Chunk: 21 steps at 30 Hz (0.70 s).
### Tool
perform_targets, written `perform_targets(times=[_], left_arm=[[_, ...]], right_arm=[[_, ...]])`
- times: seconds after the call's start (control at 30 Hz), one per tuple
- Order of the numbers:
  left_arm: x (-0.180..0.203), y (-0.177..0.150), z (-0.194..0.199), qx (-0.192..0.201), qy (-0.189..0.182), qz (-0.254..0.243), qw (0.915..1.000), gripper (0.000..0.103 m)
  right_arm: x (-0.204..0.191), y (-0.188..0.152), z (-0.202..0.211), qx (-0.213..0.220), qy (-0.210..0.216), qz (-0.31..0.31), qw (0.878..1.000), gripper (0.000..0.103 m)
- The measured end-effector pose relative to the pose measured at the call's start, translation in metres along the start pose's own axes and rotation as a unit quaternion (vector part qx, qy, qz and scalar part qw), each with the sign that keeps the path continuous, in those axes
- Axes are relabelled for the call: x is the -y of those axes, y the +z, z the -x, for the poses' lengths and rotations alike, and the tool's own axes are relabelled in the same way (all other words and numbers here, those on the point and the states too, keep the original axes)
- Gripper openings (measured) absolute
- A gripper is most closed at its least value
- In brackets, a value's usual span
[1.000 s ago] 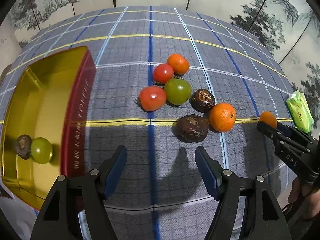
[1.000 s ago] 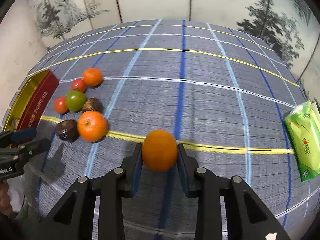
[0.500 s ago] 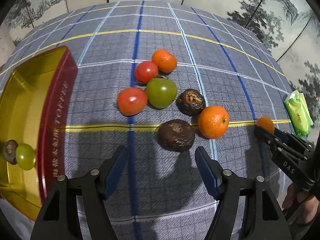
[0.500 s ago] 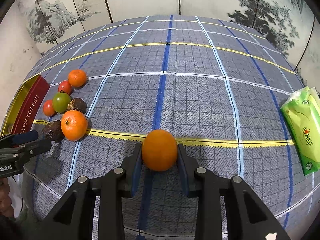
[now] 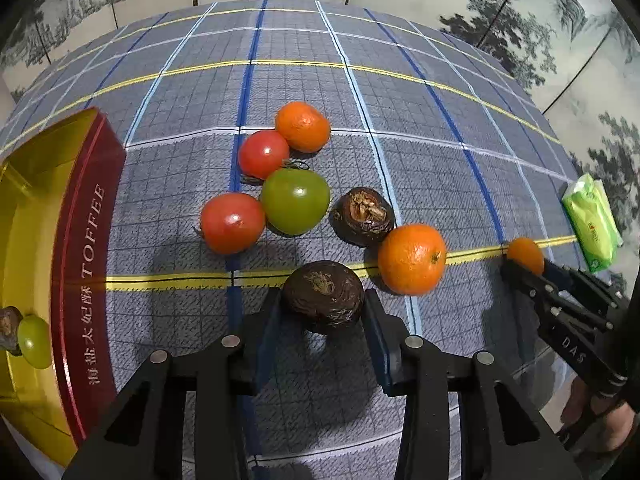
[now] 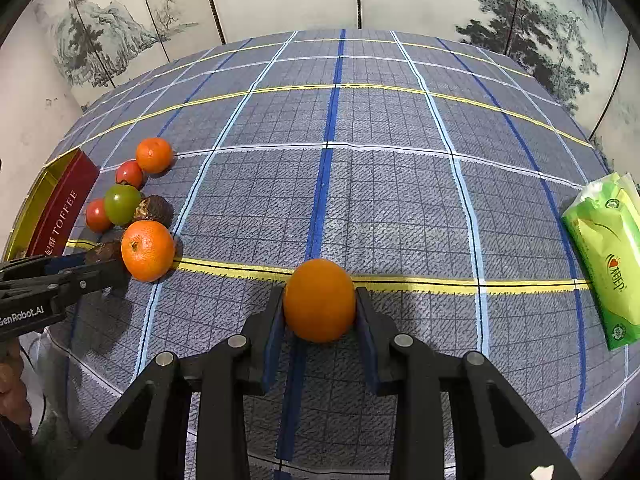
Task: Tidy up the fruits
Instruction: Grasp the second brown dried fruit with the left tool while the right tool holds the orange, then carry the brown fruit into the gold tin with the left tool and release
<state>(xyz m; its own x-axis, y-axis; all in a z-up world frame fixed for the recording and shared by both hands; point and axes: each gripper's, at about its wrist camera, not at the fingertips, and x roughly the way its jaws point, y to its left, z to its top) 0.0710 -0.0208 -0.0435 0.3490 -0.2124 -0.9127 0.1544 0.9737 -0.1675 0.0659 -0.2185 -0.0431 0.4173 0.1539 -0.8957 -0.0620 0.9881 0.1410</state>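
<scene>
At far left the toffee tin (image 5: 86, 264) is waiting. My left gripper (image 5: 322, 312) is closing its jaws around the dark wrinkled fruit (image 5: 323, 296) on the tablecloth (image 5: 400, 120); I judge lifting and carrying tinward comes next. My right gripper (image 6: 320, 312) is clamping a small orange (image 6: 319, 300).

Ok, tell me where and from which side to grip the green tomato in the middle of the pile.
Grip the green tomato across its round middle, coming down from above. Red tomatoes press against its near-left and far-left sides, so probably set one finger in the clear gap toward the cracked brown fruit and the other at the far side.
</scene>
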Motion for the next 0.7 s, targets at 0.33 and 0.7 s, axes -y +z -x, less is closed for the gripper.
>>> perform_targets(times=[0.33,0.7], left_arm=[[-0.003,-0.007,0.016,0.01,0.01,-0.007,0.9999,0.041],[-0.027,-0.009,0.044,0.033,0.029,0.008,0.999,0.041]], right_arm=[[-0.003,0.0,-0.001,0.0,-0.007,0.005,1.0,0.031],[-0.005,0.0,0.0,-0.002,-0.014,0.01,1.0,0.031]])
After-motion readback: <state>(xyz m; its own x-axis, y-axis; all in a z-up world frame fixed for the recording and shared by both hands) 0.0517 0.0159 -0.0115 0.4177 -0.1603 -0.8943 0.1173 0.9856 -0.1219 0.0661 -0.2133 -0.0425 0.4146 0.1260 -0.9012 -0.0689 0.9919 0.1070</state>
